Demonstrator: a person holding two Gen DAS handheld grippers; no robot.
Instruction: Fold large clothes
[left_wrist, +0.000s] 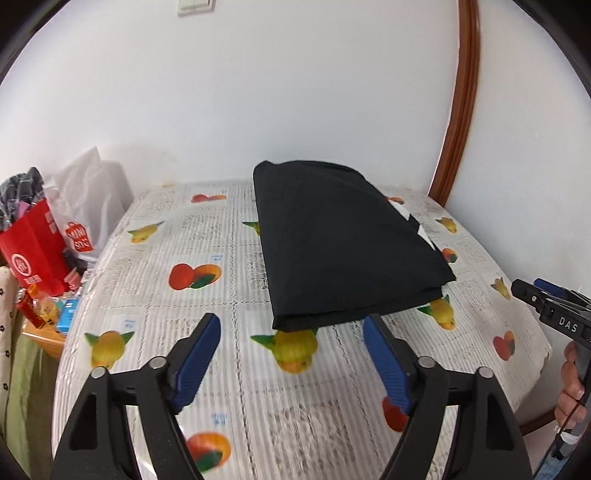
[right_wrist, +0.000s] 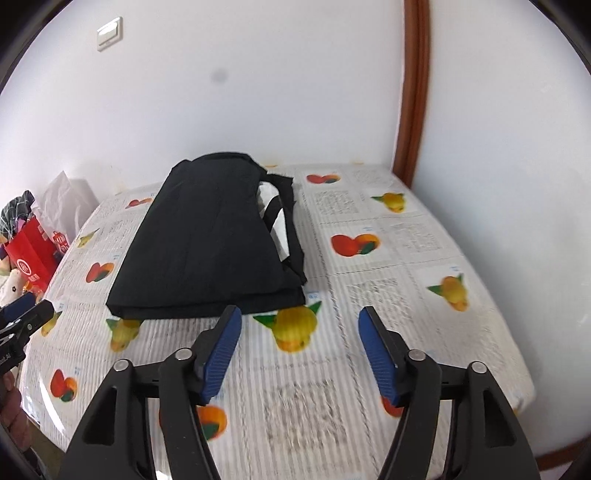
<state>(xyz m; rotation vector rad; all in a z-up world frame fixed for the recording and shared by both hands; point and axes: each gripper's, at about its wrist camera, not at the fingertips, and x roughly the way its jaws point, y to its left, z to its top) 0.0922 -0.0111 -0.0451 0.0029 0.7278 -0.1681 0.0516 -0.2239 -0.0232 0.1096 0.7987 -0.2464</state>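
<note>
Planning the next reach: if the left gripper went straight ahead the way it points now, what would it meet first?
Most likely the near folded edge of the black garment on the table. The left gripper is open and aimed at it, with only patterned tablecloth in between. Its height is hard to judge.

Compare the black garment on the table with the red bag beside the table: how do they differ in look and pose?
The garment is plain black; the red bag carries white print. The garment lies flat, folded into a neat stack on the table; the bag stands upright off the table's left edge. The garment looks closed up; the bag is open, with things sticking out on top. Neither is touched by a tool.
</note>
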